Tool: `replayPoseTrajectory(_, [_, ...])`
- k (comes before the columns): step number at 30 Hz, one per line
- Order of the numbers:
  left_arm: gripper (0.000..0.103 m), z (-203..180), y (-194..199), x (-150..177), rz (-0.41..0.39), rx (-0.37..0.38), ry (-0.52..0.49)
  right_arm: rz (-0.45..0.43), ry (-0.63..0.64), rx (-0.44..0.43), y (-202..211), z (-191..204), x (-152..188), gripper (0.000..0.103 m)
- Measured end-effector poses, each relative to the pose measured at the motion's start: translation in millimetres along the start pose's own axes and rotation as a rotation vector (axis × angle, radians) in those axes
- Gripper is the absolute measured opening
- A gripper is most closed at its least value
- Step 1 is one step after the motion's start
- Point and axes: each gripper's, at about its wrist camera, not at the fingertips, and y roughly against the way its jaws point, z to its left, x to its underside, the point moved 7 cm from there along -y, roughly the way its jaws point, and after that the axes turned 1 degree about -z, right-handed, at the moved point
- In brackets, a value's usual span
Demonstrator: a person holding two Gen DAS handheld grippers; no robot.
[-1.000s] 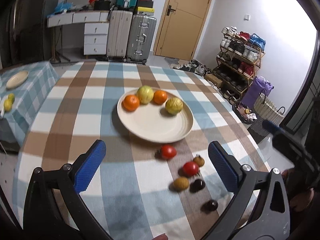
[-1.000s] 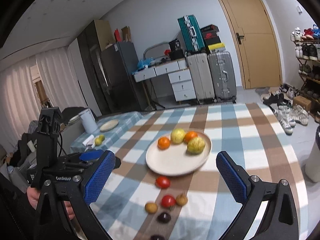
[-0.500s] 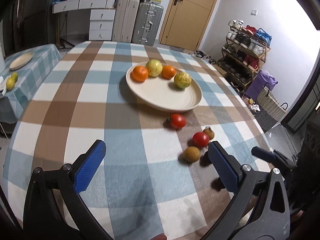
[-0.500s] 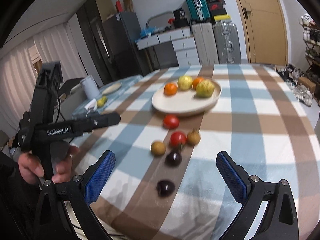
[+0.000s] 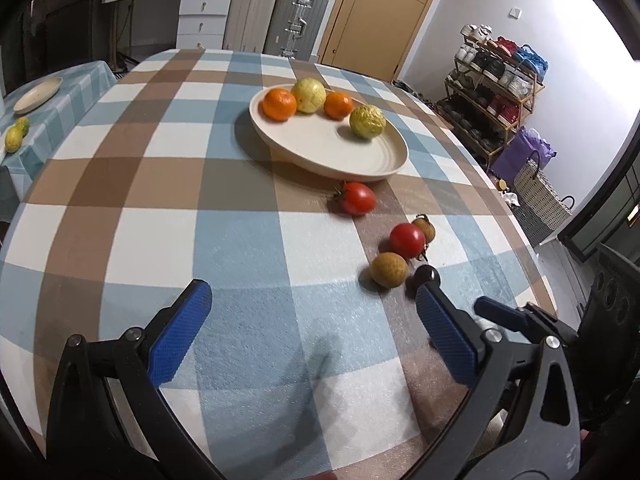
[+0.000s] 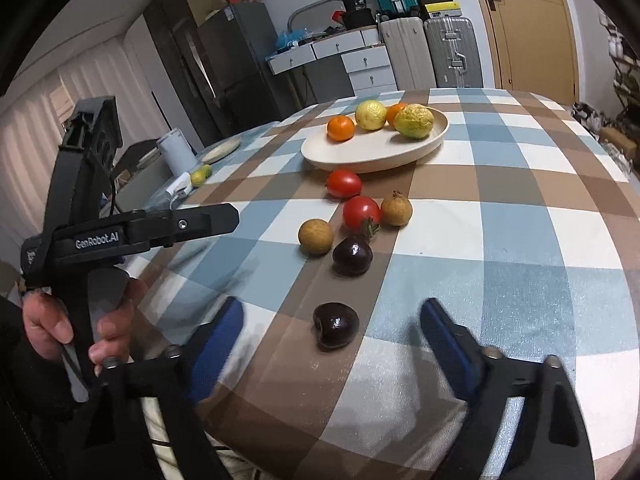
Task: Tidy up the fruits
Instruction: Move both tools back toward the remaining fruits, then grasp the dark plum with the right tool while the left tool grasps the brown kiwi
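A cream plate [image 5: 336,152] [image 6: 360,156] on the checked table holds two oranges [image 5: 279,104] and two yellow-green fruits [image 5: 367,121]. In front of it lie two red tomatoes [image 6: 344,184] [image 6: 361,211], two brown longans [image 6: 315,236] [image 6: 396,210] and two dark plums [image 6: 352,255] [image 6: 335,325]. My right gripper [image 6: 332,344] is open and empty, low over the table with the nearer plum between its fingers. My left gripper [image 5: 312,332] is open and empty, left of the small fruits; it also shows in the right wrist view [image 6: 176,224].
A side table at the left carries a second plate [image 5: 38,90], small yellow-green fruits [image 5: 14,138] and a white cup [image 6: 176,156]. Suitcases [image 5: 280,20], drawers and a door stand beyond the table. A shoe rack [image 5: 496,80] and a basket [image 5: 540,200] stand at the right.
Both grippers have dropped lower and moved forward toward the small fruits. The nearer plum now lies between my right fingers. Both stay open.
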Motion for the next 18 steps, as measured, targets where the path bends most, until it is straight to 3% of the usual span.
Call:
replayPoseTrajectory(12, [0.102,-8.7,-4.4,2.3,0.010,0.034,-0.018,0.007,0.041,0.038,-4.3,-1.3,8.9,0.030])
replayPoseTrajectory(18, [0.102,-19.6,-10.1,5.8,0.039,0.059,-0.035,-0.026,0.036,0.026,-0.3,-1.4,8.1,0.025])
